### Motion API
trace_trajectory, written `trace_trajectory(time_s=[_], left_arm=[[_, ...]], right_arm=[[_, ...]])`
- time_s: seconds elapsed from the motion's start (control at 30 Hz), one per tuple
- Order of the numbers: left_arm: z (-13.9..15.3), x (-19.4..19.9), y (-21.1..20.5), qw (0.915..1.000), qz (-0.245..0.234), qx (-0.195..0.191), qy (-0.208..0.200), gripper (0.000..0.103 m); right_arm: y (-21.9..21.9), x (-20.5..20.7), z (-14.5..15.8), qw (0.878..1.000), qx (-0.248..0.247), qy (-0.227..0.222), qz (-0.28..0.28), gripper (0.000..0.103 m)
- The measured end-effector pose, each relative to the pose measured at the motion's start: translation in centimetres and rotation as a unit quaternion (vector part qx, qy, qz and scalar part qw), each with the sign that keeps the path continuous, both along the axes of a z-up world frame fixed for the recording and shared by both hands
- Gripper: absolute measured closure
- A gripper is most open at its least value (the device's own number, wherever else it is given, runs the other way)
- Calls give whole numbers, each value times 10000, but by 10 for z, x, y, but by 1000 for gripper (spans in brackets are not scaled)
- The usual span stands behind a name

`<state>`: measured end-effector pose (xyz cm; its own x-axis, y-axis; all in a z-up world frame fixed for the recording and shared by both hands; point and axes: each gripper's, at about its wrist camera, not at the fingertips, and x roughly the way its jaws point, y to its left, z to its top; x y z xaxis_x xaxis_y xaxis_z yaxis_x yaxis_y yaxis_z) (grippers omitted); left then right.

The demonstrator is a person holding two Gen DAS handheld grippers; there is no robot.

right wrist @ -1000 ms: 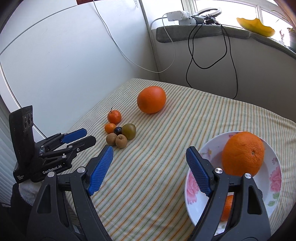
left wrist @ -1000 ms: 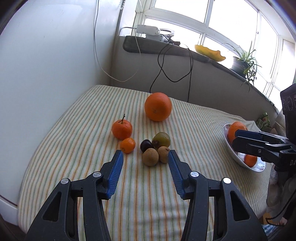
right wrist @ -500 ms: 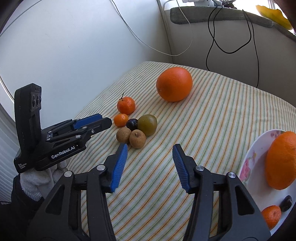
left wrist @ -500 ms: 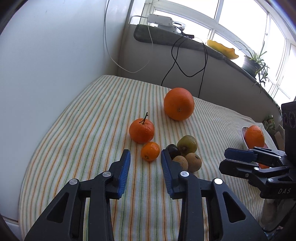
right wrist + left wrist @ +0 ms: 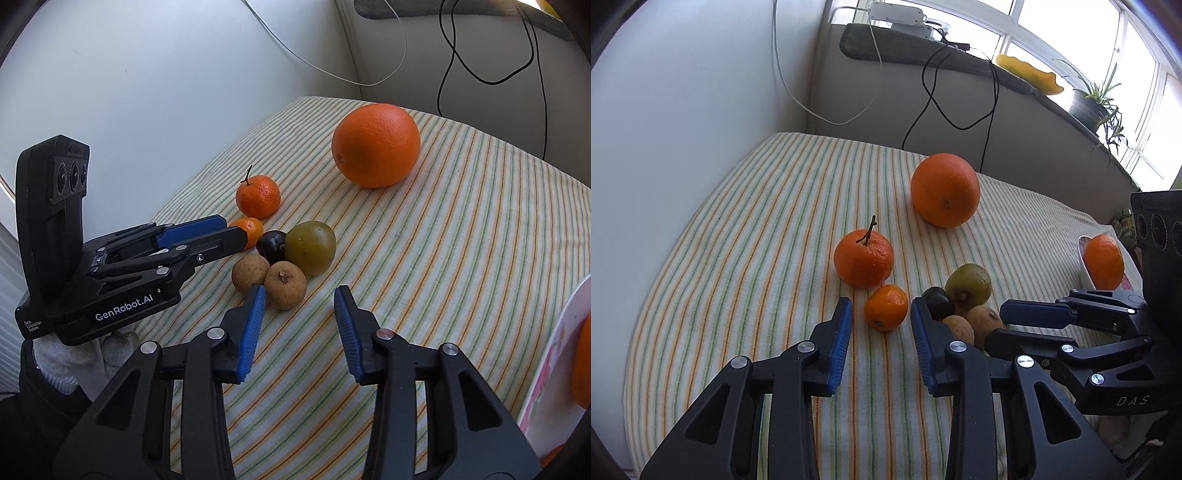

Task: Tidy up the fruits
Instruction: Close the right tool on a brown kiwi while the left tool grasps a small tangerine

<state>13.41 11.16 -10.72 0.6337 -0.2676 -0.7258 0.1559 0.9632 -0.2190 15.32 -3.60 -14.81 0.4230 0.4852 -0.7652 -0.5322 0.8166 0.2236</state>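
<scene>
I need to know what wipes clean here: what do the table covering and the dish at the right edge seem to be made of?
Table covering: likely woven cotton, matte, with fine ribbed stripes and soft folds. Dish: probably glazed ceramic, maybe melamine; glossy white with pink floral print.

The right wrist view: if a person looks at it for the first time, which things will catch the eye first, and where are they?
The big orange stands out first, alone at the far side of the striped cloth. Nearer lies a tight cluster of small fruits, among them a stemmed mandarin, a green fruit and a dark plum. The left gripper reaches in from the left toward a small tangerine; its jaws have just been closing.
</scene>
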Motion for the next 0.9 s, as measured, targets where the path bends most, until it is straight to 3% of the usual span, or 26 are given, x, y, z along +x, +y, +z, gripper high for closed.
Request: trace_trajectory(time_s=[0.33, 0.47, 0.9], left_arm=[[-5, 5, -3, 10000, -43, 18, 34, 80], [-6, 6, -3, 10000, -34, 0, 13, 80], [4, -8, 1, 9997, 93, -71, -195, 81]], right_arm=[[14, 13, -8, 9999, -9, 48, 155, 63], [20, 16, -11, 9997, -20, 64, 229, 76], [8, 1, -3, 9999, 23, -80, 152, 77]])
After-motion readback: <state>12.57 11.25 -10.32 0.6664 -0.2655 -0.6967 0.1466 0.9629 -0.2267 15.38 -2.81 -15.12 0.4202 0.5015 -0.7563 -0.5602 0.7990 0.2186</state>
